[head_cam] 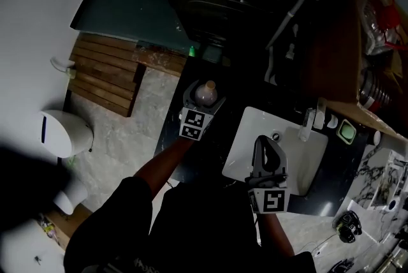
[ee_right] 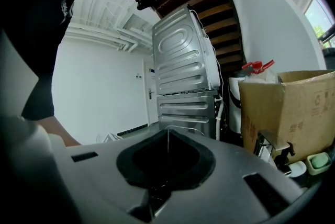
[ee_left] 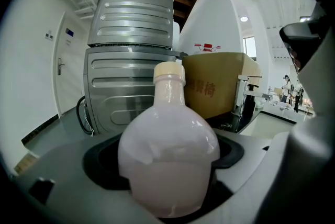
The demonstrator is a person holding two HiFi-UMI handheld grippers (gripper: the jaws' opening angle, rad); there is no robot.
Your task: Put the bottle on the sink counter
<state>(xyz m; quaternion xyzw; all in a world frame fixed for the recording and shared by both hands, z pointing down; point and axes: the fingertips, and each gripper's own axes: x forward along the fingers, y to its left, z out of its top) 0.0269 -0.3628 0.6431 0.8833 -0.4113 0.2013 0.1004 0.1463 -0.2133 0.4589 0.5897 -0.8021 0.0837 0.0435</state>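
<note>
A round-bellied bottle [head_cam: 206,93] with a cream cap and pale pink liquid stands upright between the jaws of my left gripper [head_cam: 203,102], which is shut on its belly. In the left gripper view the bottle [ee_left: 168,155] fills the middle of the frame. It hangs over the dark counter [head_cam: 207,141] just left of the white sink basin [head_cam: 250,131]. My right gripper [head_cam: 266,145] hovers over the basin's near side. Its jaws [ee_right: 166,136] are shut with nothing between them.
A faucet [head_cam: 308,122] and a green soap dish [head_cam: 347,131] sit at the basin's far right. Stacked steel machines [ee_left: 131,50] and a cardboard box [ee_left: 220,81] stand ahead of the grippers. On the floor to the left are a white toilet [head_cam: 64,131] and a wooden slat mat [head_cam: 105,74].
</note>
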